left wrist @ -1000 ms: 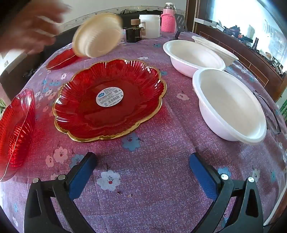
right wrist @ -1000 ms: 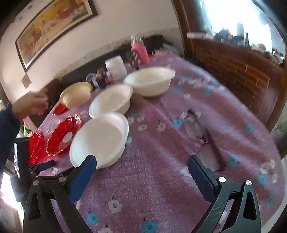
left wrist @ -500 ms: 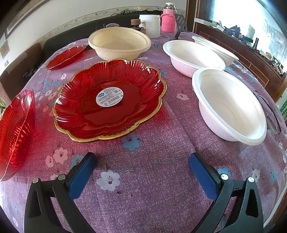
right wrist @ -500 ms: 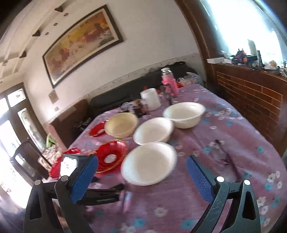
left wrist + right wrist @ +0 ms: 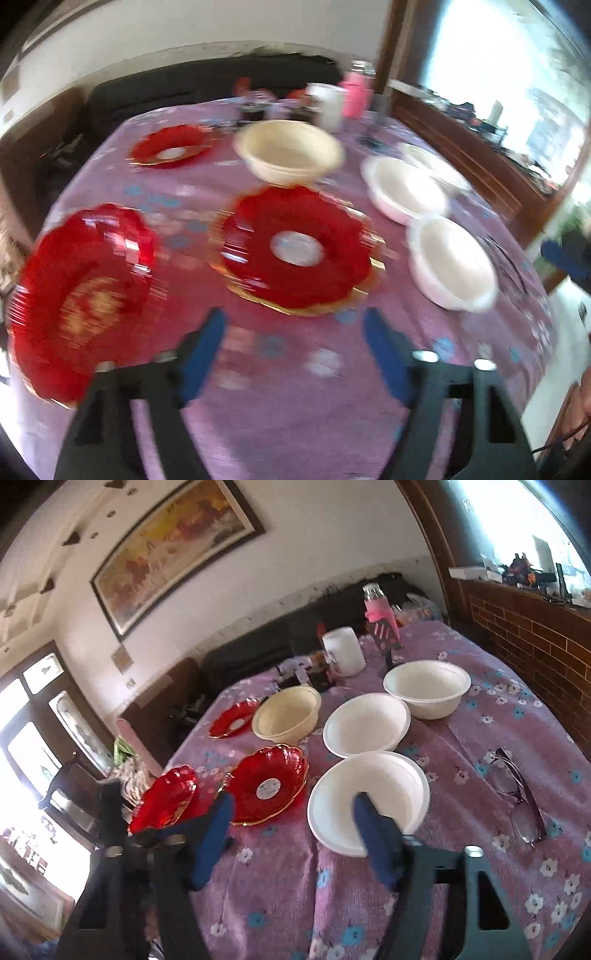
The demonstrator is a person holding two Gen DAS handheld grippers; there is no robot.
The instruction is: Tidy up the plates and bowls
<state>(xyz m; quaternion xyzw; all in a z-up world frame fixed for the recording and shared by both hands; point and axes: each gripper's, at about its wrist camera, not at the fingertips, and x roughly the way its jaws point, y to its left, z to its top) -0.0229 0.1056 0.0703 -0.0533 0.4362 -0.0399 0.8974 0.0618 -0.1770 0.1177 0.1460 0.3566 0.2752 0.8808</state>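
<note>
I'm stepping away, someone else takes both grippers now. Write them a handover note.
Left gripper: open, empty, above the table's near edge.
Right gripper: open, empty, near the closest white bowl.
On the purple tablecloth: three red plates, separate; three white bowls and a cream bowl, all separate.
Done: nothing stacked.
Left: stack plates together, bowls together.

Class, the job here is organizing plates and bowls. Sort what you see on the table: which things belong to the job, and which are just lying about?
Belong to the job:
three red plates
three white bowls
cream bowl

Just lying about:
glasses
pink bottle
white tub
</note>
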